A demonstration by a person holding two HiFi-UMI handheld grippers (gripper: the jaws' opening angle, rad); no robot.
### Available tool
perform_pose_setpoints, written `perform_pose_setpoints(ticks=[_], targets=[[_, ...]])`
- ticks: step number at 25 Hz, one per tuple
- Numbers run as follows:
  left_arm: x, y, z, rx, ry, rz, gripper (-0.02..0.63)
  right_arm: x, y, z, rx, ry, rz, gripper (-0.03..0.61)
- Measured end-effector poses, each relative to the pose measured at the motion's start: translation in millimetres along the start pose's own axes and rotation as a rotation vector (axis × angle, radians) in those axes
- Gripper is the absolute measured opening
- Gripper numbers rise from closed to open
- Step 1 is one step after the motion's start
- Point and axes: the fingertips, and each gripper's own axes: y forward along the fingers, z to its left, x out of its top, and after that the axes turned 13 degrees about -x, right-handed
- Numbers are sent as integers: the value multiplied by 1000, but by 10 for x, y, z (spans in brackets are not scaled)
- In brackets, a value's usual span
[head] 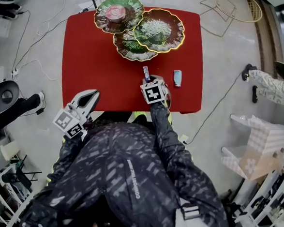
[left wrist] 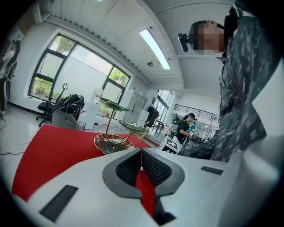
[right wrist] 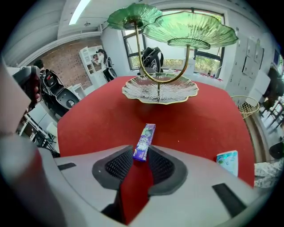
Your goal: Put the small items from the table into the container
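Red table, with the tiered leaf tray at its far side as target. My left tongs are pressed together, empty, at the near left edge. My right tongs pinch the near end of the purple packet lying mid-table, so I'd grip square and lift clear before swinging far. Teal packet waits to its right; print on both is unreadable.

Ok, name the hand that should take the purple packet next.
Right. Its tongs sit closed on the near end of the purple packet on the red table. The left tongs are shut and empty, back at the table's near edge.
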Motion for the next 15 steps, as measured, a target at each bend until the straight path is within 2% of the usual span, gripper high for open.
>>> perform_pose_setpoints(ticks=[15], targets=[[-93,93,-477,11,31,-48,12,14,-695,33,53,-18,-140,106]])
